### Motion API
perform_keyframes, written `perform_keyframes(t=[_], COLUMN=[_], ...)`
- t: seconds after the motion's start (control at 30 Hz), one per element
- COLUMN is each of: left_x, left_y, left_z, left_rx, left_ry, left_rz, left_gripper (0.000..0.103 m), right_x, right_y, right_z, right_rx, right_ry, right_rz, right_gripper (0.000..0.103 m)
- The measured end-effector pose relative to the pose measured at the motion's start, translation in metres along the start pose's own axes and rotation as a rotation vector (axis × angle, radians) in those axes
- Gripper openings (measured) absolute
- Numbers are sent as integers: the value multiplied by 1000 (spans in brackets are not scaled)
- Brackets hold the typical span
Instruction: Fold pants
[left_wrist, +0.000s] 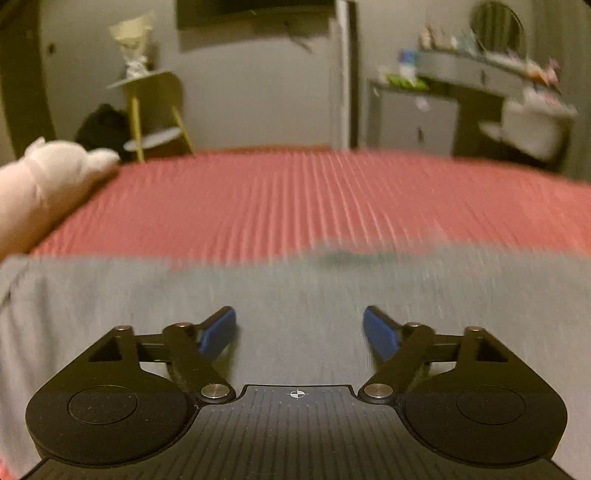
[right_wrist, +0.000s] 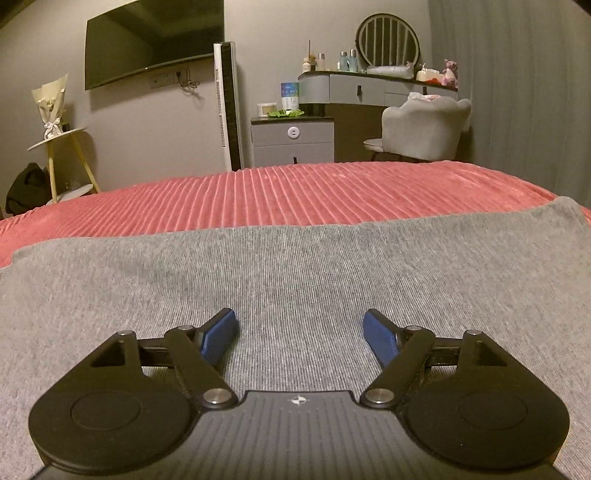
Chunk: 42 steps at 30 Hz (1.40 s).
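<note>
Grey knit pants (left_wrist: 147, 302) lie flat across the near part of a red ribbed bedspread (left_wrist: 295, 199); the left wrist view is blurred. My left gripper (left_wrist: 300, 321) hovers low over the grey cloth, its blue pads (left_wrist: 219, 332) wide apart with nothing between them. In the right wrist view the same grey pants (right_wrist: 295, 273) fill the foreground, their far edge running across the red bedspread (right_wrist: 277, 195). My right gripper (right_wrist: 300, 321) is open just above the fabric, blue pads (right_wrist: 380, 338) spread and empty.
A pale plush toy (left_wrist: 40, 184) lies on the bed at the left. Beyond the bed stand a yellow side table (right_wrist: 70, 162), a white tower fan (right_wrist: 227, 107), a grey nightstand (right_wrist: 293, 138), a vanity desk with an upholstered chair (right_wrist: 424, 129) and a wall television (right_wrist: 153, 38).
</note>
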<state>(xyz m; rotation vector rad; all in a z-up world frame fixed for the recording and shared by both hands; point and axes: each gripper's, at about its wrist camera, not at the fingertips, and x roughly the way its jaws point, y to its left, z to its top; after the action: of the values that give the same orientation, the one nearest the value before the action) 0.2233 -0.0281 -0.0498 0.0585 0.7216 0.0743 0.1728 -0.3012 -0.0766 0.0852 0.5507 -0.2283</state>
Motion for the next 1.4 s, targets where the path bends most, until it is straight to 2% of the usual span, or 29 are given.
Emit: perform_keyframes(t=[0.1,0.17,0.23,0.27,0.3,0.33,0.37,0.4,0.43,0.53,0.6,0.67,0.8,0.97,1.03,1.07,1.1,1.13,1.2,1.3,1.4], left_x=[-15,-33,-58,-66,-73,-74,-73,-68,-64,-60,-60,-61,-67,-71,-72,-72,-71,-71,-70,-67,-67], left_y=[3,9,21,29,35,42,44,47,53,62,63,58,54,50,48,48,48,48,48,46,48], left_z=[-17,-12,-10,-11,-14,-18,-20,-24,-31,-52,-55,-53,-56,-58,-58,-57,-57,-57,-58,-58,-57], left_rx=[45,56,30,9,-12,-28,-39,-56,-82,-186,-210,-192,-208,-194,-189,-194,-201,-208,-209,-195,-207], left_ry=[-2,-2,-37,-46,-48,-36,-5,28,59,129,121,122,122,119,118,119,117,115,114,119,120], left_rz=[105,160,121,102,87,80,95,121,143,153,162,176,170,180,182,181,178,174,171,173,164], left_gripper=[85,83,85,86,89,90,90,89,89,89,89,90,91,92,92,92,93,93,94,95,95], right_x=[-4,-10,-24,-32,-43,-53,-64,-75,-88,-128,-146,-152,-144,-129,-123,-121,-122,-120,-115,-114,-112], right_y=[-8,-23,-64,-87,-117,-144,-171,-193,-215,-269,-293,-311,-331,-340,-340,-338,-337,-336,-336,-336,-332], right_z=[6,14,16,14,7,0,-8,-14,-20,-33,-40,-51,-71,-71,-58,-53,-51,-47,-45,-47,-39], right_rx=[32,68,244,343,461,555,630,675,712,787,847,923,1094,1129,1107,1074,1038,1005,986,1003,971], right_ry=[28,67,102,110,103,89,86,80,61,10,2,1,-12,-38,-36,-35,-38,-32,-14,-18,-5], right_rz=[28,-7,-47,-39,-15,19,32,18,-11,-164,-222,-198,-48,9,9,-6,-19,-31,-44,-38,-55], right_gripper=[77,77,77,77,71,52,42,30,23,22,24,28,38,47,47,44,25,18,20,29,30])
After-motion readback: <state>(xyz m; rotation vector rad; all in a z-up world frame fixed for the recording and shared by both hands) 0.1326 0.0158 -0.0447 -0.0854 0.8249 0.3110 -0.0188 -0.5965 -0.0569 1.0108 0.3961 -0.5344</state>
